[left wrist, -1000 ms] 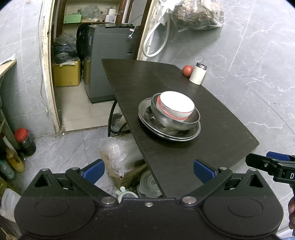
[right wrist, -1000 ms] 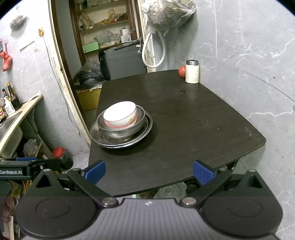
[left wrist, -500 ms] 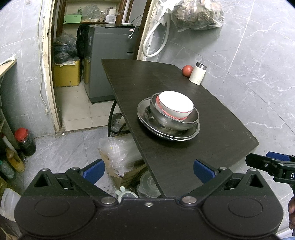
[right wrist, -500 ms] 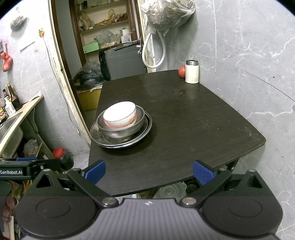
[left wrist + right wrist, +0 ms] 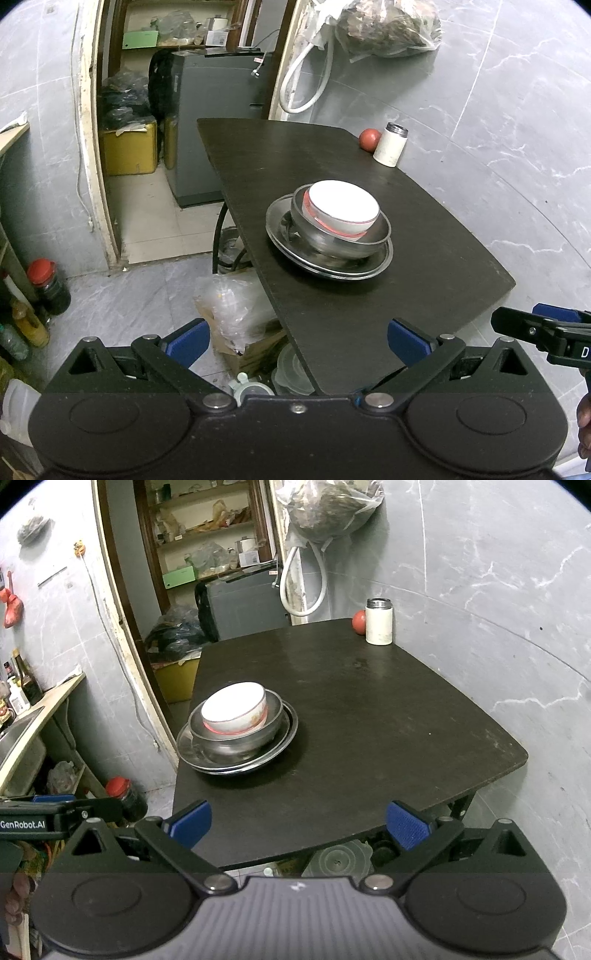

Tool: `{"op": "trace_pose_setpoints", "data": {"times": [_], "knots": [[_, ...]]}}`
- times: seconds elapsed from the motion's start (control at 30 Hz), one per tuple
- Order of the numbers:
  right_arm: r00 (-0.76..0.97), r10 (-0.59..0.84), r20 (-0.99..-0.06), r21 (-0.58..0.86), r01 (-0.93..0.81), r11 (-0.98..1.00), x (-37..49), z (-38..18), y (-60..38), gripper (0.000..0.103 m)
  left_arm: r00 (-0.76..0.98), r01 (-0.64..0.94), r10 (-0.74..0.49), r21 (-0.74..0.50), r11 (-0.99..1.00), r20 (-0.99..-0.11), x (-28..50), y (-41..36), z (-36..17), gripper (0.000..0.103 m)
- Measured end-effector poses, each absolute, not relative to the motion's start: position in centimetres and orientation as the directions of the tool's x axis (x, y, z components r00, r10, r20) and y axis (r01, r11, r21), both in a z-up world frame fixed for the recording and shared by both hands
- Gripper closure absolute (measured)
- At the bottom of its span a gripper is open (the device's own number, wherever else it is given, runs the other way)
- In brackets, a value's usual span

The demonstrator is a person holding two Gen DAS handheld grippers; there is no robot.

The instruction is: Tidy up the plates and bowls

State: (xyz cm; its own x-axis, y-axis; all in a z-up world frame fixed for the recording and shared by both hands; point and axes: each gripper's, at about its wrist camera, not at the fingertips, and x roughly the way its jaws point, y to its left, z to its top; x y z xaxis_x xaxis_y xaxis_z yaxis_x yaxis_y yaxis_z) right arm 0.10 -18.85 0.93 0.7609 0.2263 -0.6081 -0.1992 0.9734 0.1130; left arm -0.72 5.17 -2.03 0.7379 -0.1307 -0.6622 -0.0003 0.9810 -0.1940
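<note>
A stack stands on the dark table (image 5: 424, 236) (image 5: 388, 716): a steel plate (image 5: 280, 236) (image 5: 284, 734) at the bottom, a steel bowl (image 5: 343, 243) (image 5: 236, 742) on it, and a white bowl with a red band (image 5: 343, 208) (image 5: 232, 705) nested on top. My left gripper (image 5: 297, 341) is open, held back from the table's near-left edge with nothing between its blue pads. My right gripper (image 5: 297, 823) is also open and empty, off the table's near edge. Each gripper shows at the side of the other's view.
A white canister (image 5: 389, 144) (image 5: 378, 622) and a red ball (image 5: 369, 139) (image 5: 359, 622) sit at the table's far corner by the marble wall. Plastic bags and containers (image 5: 236, 314) lie on the floor under the table. A red-capped jar (image 5: 50, 282) stands left; a grey appliance (image 5: 218, 110) fills the doorway.
The view has crept slightly; the stack sits a touch further left in the left wrist view. Both grippers stay open and the dishes have not moved.
</note>
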Motion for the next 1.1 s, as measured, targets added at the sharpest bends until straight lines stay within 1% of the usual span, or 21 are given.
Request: {"op": "trace_pose_setpoints", "data": {"times": [0.13,0.47,1.1], "knots": [[0.761,0.226,-0.608,0.113,-0.199,0.973,0.1,0.9,-18.9,0.000,0.736,-0.008,-0.128,-0.197,0.980,-0.664,-0.8,5.3,-1.9,0.001],[0.760,0.226,-0.610,0.115,-0.197,0.974,0.0,0.7,-19.0,0.000,0.733,-0.017,-0.093,-0.155,0.988,-0.673,-0.8,4.9,-1.9,0.001],[0.759,0.221,-0.612,0.120,-0.187,0.975,-0.1,0.3,-19.2,0.000,0.737,0.009,-0.104,-0.144,0.990,-0.668,-0.8,4.2,-1.7,0.002]]}}
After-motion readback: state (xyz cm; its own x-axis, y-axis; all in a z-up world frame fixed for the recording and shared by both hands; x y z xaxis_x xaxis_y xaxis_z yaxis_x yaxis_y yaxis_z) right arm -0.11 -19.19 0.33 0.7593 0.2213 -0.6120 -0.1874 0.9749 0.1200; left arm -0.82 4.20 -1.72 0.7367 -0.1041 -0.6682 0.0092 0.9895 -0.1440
